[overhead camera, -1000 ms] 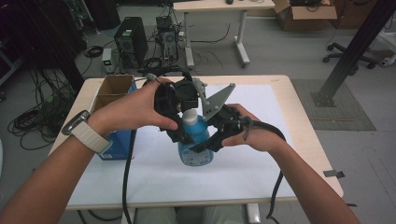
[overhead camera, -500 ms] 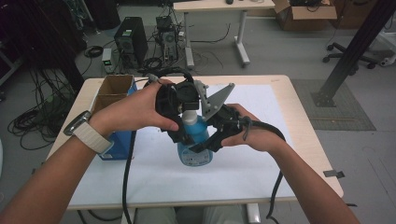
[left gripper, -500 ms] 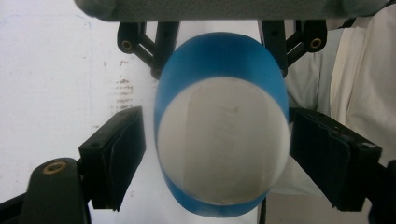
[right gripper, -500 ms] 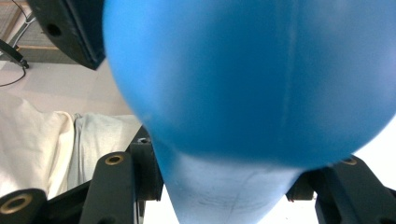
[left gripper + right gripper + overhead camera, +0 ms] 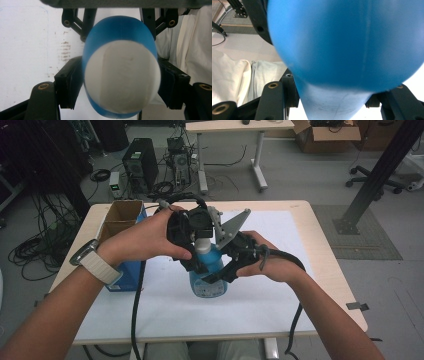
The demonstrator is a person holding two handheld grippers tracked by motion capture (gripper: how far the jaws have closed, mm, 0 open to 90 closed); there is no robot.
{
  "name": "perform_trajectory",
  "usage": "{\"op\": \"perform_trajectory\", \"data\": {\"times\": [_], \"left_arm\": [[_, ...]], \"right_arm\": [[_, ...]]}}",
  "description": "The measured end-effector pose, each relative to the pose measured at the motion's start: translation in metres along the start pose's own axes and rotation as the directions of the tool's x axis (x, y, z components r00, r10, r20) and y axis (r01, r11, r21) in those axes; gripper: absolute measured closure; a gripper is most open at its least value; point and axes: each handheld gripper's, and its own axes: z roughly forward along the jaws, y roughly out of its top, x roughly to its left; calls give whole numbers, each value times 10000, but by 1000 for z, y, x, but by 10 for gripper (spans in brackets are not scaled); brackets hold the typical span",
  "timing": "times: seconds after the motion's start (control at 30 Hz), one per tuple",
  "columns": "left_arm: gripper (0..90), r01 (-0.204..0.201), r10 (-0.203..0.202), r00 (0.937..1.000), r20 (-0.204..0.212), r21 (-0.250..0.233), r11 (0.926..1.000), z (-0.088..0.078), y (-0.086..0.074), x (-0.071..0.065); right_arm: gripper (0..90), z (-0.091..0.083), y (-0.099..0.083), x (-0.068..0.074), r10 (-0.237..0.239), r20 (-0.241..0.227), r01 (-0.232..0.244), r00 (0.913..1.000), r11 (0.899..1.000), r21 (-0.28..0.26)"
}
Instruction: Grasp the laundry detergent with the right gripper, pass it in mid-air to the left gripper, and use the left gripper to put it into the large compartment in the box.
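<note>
I see my left gripper (image 5: 196, 251) closing its jaws over the white top of the blue bottle (image 5: 208, 277), while my right gripper (image 5: 227, 270) clamps the bottle's body from the right. The bottle stands upright on the white table (image 5: 280, 295). A cardboard box (image 5: 119, 220) sits far left.

One blue bottle (image 5: 207, 275), one cardboard box (image 5: 120, 217), two tools and one table (image 5: 280, 315).

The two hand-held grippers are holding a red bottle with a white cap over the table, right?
Not quite: the bottle is blue, not red. The high view shows it, with its white cap, held between the left hand-held gripper and the right hand-held gripper over the table.
</note>
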Motion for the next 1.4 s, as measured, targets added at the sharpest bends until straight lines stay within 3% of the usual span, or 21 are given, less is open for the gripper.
{"op": "perform_trajectory", "data": {"times": [0.23,0.67,1.0,1.23,1.4], "left_arm": [[370,-92,92,10000,-20,-57,9999,0,0,-1],[378,-163,162,9996,-246,-29,9999,-1,1,-5],[381,-82,84,9999,-121,223,9997,-6,7,-7],[381,93,-83,9998,-174,561,9984,-7,6,-7],[381,394,-378,9990,-249,643,9972,-13,3,-7]], "right_arm": [[445,1,0,1,-45,-27,46,10000,10000,50],[443,1,1,2,-196,30,196,9998,9998,51],[433,-1,1,5,-211,-16,210,9998,9996,-192],[269,-15,-6,5,146,233,-134,9996,9986,-510],[150,-24,-16,7,277,462,-275,9985,9996,-58]]}}
